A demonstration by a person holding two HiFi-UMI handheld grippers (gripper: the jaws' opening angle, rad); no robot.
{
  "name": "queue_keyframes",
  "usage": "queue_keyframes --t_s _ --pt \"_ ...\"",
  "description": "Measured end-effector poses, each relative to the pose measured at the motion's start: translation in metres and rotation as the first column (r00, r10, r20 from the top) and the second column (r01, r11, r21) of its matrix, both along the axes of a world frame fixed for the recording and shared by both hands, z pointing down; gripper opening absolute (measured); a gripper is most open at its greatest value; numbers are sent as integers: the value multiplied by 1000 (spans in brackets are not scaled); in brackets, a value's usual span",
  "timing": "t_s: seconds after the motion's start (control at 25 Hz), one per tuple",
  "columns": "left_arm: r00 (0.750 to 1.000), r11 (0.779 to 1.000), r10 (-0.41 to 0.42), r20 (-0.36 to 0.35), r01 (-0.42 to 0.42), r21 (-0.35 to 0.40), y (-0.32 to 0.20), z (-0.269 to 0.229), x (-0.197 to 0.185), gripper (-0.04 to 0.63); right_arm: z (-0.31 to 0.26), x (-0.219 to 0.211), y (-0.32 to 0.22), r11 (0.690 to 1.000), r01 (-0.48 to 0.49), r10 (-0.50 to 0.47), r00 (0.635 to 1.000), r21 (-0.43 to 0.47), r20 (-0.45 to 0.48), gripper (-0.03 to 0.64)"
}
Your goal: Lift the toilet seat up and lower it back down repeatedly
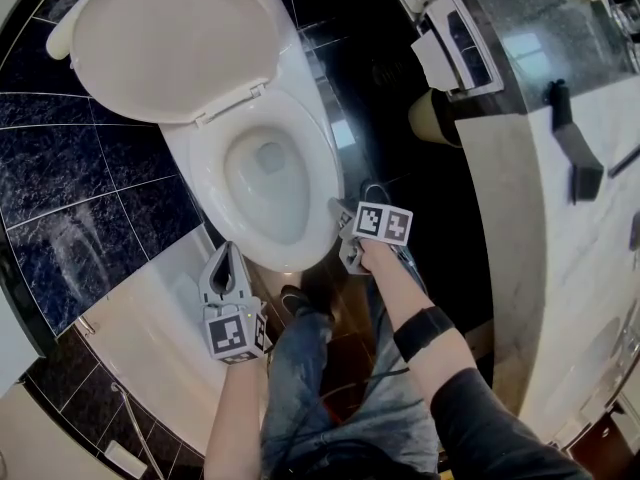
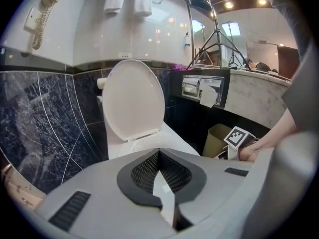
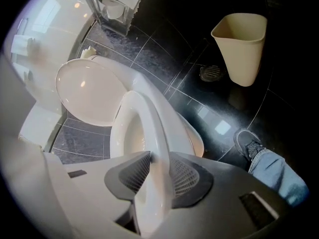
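Observation:
The white toilet has its lid raised against the back; the lid also shows upright in the left gripper view. The seat ring lies low over the bowl. My right gripper is at the seat's front right edge. In the right gripper view the seat rim runs between the pads, and the right gripper is shut on it. My left gripper hangs short of the bowl's front left, holding nothing; in its own view the left gripper has its tips together.
A beige waste bin stands on the dark tiled floor right of the toilet, near a floor drain. A paper holder hangs on the marble counter's side. The person's shoe is below the bowl's front.

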State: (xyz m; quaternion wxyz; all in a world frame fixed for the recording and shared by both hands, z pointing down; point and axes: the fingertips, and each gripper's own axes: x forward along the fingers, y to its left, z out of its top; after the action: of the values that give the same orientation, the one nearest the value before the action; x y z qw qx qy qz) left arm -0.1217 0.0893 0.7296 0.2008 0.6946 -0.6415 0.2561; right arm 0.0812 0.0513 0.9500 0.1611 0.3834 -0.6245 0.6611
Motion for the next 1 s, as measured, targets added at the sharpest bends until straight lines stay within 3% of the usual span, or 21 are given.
queue_keyframes --t_s 0.36,0.68,0.84,1.0 --pt "1000 1000 9 -8 -9 -8 0 -5 3 0 -19 -1 0 1000 22 -22 999 -21 26 129" --pt "999 999 1 -43 -3 -41 14 -43 18 0 -81 -2 -7 997 78 -77 996 -27 45 120" --pt "999 997 1 -49 -5 -80 44 -60 20 0 -119 -5 -20 995 95 -93 995 -22 44 118" --pt "996 985 -52 -78 39 -166 88 -59 21 0 -159 -11 -38 994 109 -109 993 -1 47 129"
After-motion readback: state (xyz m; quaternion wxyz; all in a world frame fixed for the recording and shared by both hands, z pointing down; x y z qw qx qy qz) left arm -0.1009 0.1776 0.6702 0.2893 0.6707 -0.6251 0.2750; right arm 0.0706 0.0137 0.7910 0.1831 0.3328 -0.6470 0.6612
